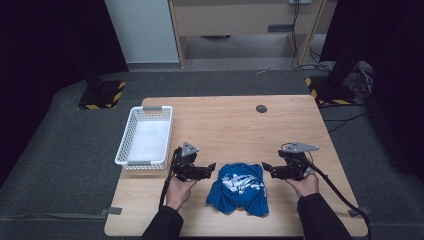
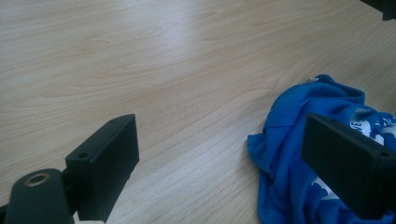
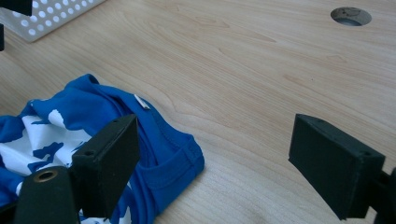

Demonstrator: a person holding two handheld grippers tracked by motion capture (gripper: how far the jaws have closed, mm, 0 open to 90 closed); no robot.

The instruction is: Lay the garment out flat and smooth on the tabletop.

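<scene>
A crumpled blue shirt (image 1: 239,187) with white print lies near the front edge of the wooden table (image 1: 230,125), between my two grippers. My left gripper (image 1: 212,170) is just left of it, open, with nothing between its jaws. In the left gripper view the shirt (image 2: 285,158) lies partly behind the right-hand jaw of the left gripper (image 2: 223,128). My right gripper (image 1: 265,169) is open just right of the shirt. In the right gripper view the shirt's collar edge (image 3: 173,154) lies by the left-hand jaw of the right gripper (image 3: 217,128), with bare wood between the jaws.
A white perforated basket (image 1: 131,125) stands at the table's left edge with something white and flat (image 1: 148,140) inside; its corner (image 3: 51,16) shows in the right gripper view. A round cable hole (image 1: 261,108) is near the far edge. Bare wood lies beyond the shirt.
</scene>
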